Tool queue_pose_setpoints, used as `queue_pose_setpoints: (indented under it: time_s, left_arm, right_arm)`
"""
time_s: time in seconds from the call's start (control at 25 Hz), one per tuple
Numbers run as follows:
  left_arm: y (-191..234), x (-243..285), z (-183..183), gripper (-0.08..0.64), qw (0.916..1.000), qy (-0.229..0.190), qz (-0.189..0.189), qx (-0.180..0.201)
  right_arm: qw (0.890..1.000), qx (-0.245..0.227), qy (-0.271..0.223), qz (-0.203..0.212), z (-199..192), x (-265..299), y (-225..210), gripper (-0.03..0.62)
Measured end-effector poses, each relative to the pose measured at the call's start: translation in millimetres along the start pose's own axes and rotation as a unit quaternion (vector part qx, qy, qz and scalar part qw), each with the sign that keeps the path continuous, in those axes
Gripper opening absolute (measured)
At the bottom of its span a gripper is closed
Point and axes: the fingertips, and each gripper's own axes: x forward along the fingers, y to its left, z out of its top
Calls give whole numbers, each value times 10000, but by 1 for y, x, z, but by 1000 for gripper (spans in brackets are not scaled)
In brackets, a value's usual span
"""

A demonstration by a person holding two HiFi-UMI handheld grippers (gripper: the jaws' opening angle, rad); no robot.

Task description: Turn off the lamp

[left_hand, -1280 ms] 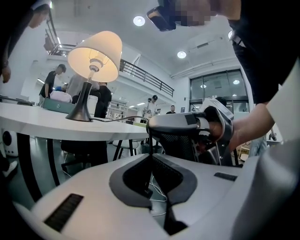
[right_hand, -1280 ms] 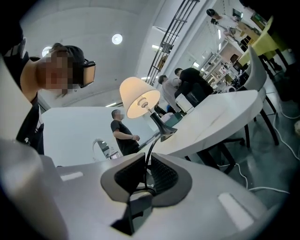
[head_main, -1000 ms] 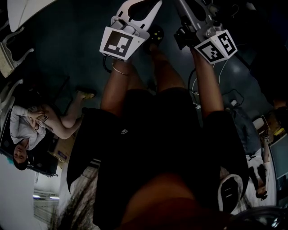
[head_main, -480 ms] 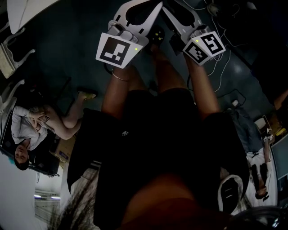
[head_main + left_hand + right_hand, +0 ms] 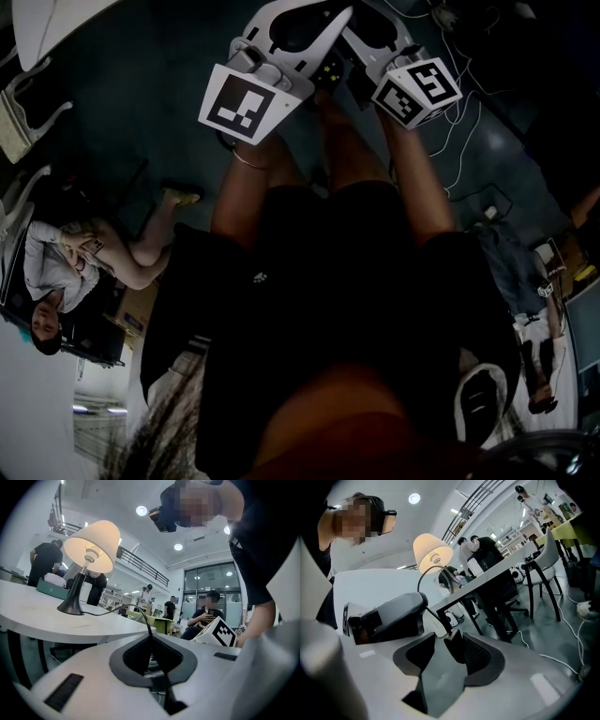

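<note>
The lamp (image 5: 89,550) stands on a white table (image 5: 42,620), its cream shade glowing; the right gripper view also shows the lamp (image 5: 432,552) lit. Its black cord (image 5: 136,610) runs from the base to my left gripper (image 5: 151,635), whose pads are shut on it. In the right gripper view the cord (image 5: 436,617) passes the left gripper's grey body (image 5: 389,616) down to a black inline switch (image 5: 454,645). The switch sits between the jaws of my right gripper (image 5: 452,634), which are opening, with a gap at the left pad. Both marker cubes (image 5: 247,103) (image 5: 419,91) sit close together in the head view.
Several people stand or sit behind the table, one seated with a phone (image 5: 206,616). A desk with chairs (image 5: 543,569) stands to the right. Cables (image 5: 562,660) lie on the floor. The head view is dark and mostly filled by my own body.
My right gripper has drawn in leftward, close beside the left one. The left gripper has barely shifted.
</note>
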Motion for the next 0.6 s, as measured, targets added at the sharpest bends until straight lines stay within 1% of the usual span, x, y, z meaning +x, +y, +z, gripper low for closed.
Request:
queue_pose_setpoints:
  time_s: [0.12,0.24,0.32,0.44,0.6]
  left_arm:
    - [-4,2,1,20,10000,-10,-62,15]
    - [-5,1,5,18,9999,-87,-80,-62]
    - [-4,1,7,20,9998,-131,-92,-98]
    - [-5,1,7,18,9999,-114,-115,-36]
    - [-6,1,5,20,9998,-75,-172,39]
  right_arm:
    - [9999,70,-35,-78,1,-2,-3,155]
    - [9998,125,-14,-135,2,-2,-6,153]
    - [9998,135,-40,-141,3,-2,-7,124]
    - [9998,152,-93,-134,4,-3,-8,91]
    - [9998,130,-97,-139,5,-4,-6,75]
